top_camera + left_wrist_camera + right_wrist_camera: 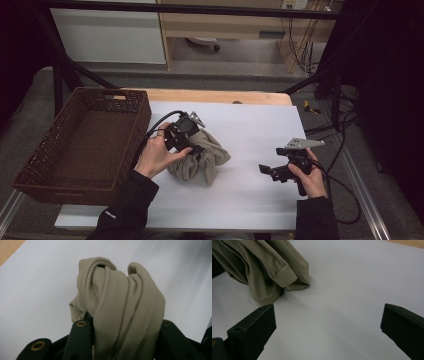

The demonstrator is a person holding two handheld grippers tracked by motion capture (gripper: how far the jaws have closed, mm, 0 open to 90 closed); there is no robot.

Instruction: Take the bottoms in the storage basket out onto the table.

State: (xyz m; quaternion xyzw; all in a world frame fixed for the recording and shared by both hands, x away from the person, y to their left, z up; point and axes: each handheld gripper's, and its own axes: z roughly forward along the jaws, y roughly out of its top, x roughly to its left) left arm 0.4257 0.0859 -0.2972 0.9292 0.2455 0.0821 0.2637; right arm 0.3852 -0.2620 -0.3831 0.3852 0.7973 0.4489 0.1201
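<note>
beige knit fabric, a bunched garment (200, 159), is clenched between the jaws of the left gripper (192, 148) and rests partly gathered on the white sheet covering the desk (250, 130), just right of the brown wicker basket (60, 172), which is seen bare inside. the work is judged early: the garment has been grasped but not yet lifted clear or placed in the basket, if that is where it is meant to go. the right gripper (270, 171) is held apart from the cloth with its jaws released and nothing between them. the ribbed weave and the folds pinched at the jaws are given by the left gripper view (120, 315); a cuffed sleeve end lying on the sheet is given by the right gripper view (284, 277); the basket is given by the high view.
</note>
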